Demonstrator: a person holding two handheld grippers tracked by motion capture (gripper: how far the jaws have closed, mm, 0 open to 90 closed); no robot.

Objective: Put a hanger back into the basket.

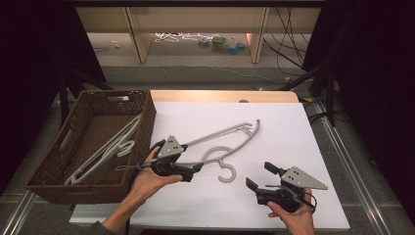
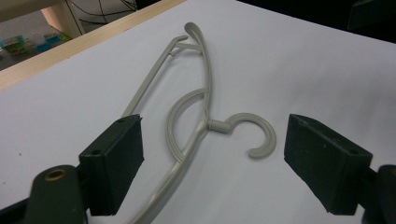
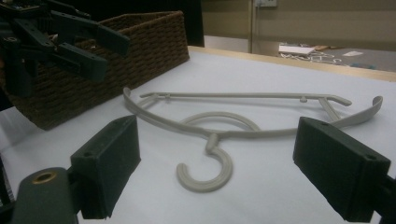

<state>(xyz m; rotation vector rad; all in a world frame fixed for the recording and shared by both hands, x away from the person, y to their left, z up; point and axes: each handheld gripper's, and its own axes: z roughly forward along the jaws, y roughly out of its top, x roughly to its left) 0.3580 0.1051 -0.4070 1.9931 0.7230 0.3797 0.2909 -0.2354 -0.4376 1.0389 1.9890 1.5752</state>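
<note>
The left gripper (image 1: 192,171), held in the person's left hand (image 1: 147,183), sits low over the counter (image 1: 274,142) beside the wicker basket (image 1: 98,142), aimed toward the person's right, its fingers (image 2: 112,163) spread wide. The grey hanger (image 1: 222,142) lies flat on the white counter top; in the left gripper view its near arm runs between those spread fingers, close to one and well short of the other, and whether it touches cannot be told. The hanger's long axis runs from beside the left gripper up and away toward the counter's far right, and its hook (image 1: 226,172) curls back toward the person. The right gripper (image 1: 259,178), in the right hand (image 1: 293,218) near the front edge, points toward the hook with fingers (image 3: 105,165) also spread, holding nothing. More hangers (image 1: 105,149) lie in the basket.
</note>
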